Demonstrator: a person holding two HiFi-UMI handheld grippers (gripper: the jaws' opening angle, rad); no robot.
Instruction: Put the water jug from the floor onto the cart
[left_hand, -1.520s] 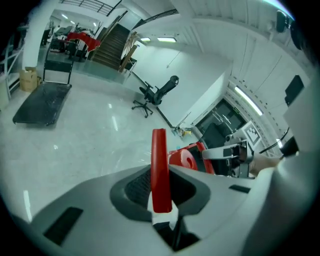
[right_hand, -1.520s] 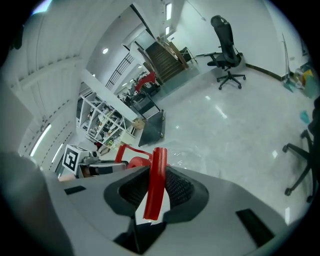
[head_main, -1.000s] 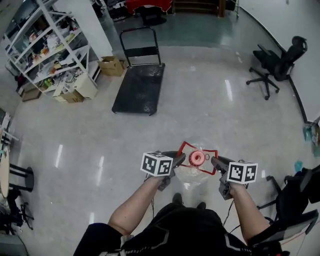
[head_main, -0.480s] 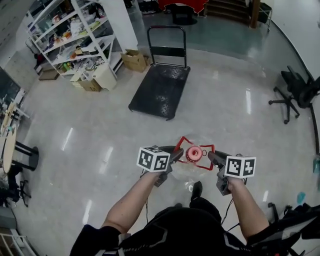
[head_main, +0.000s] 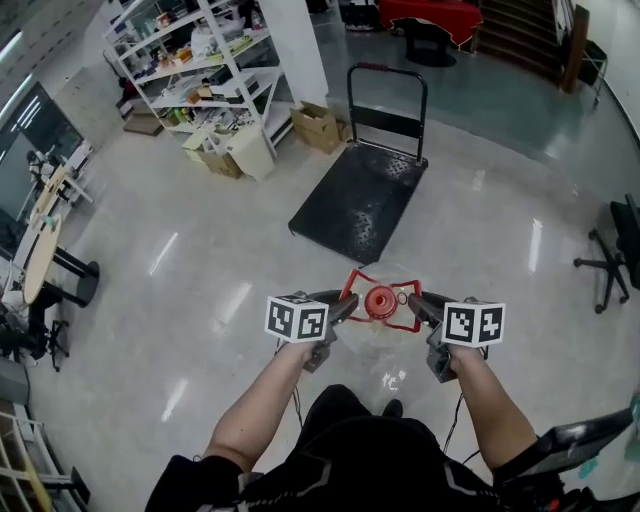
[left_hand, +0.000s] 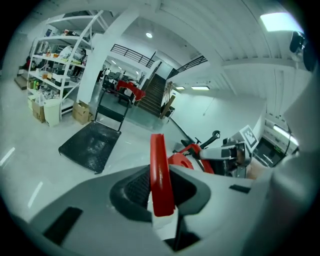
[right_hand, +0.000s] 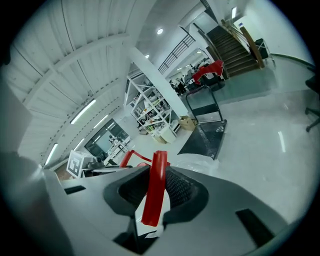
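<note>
Cart: black flat-deck metal cart (head_main: 365, 205), noticeably closer than a second ago, so we're nearly there.
Jug: clear plastic water jug with red cap (head_main: 381, 300), off the floor (head_main: 200, 260), hanging short of the cart.
Grippers: left gripper (head_main: 343, 306) and right gripper (head_main: 417, 305) each pinch its red handle (left_hand: 161, 175).

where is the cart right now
In the head view the cart sits on the floor at upper centre, just beyond the water jug, right of the white shelves.
</note>
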